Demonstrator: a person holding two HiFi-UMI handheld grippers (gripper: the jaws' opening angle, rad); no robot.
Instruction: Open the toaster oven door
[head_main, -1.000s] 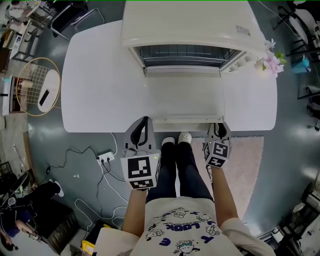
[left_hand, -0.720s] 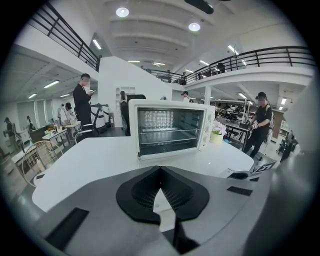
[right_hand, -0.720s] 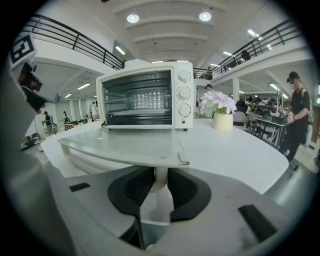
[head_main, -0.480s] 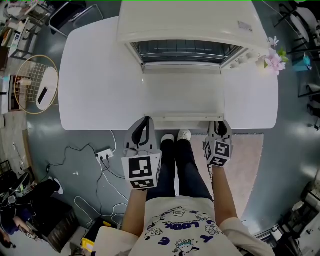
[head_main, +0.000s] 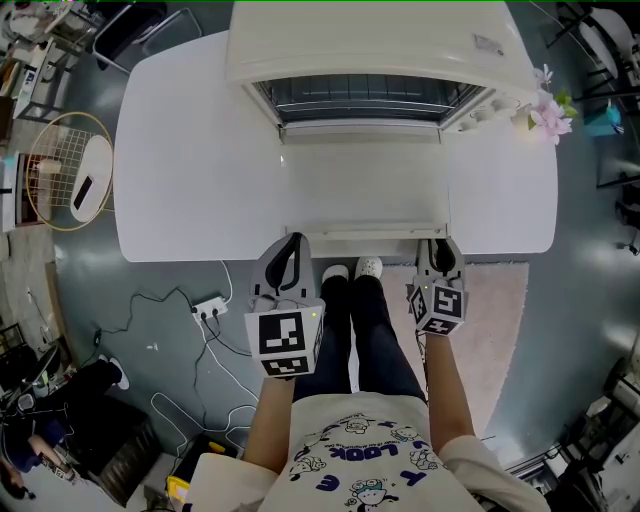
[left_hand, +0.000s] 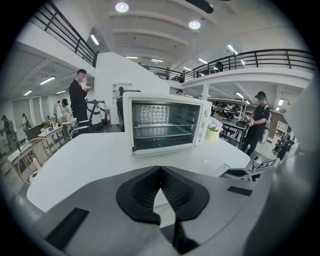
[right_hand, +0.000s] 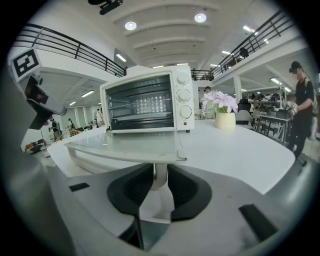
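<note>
The glass door (head_main: 360, 185) of the cream toaster oven (head_main: 370, 40) lies flat mid-frame, so the right gripper (right_hand: 159, 172) is opening its fingers around the white door handle (head_main: 365, 232), likely releasing, while the left gripper (left_hand: 160, 169) waits closed, empty.

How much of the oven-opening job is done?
Done: the toaster oven door lies flat, fully open. In hand: the right gripper has its jaws opening around the door handle. Left: probably only pulling clear. The left gripper hangs shut and empty.
</note>
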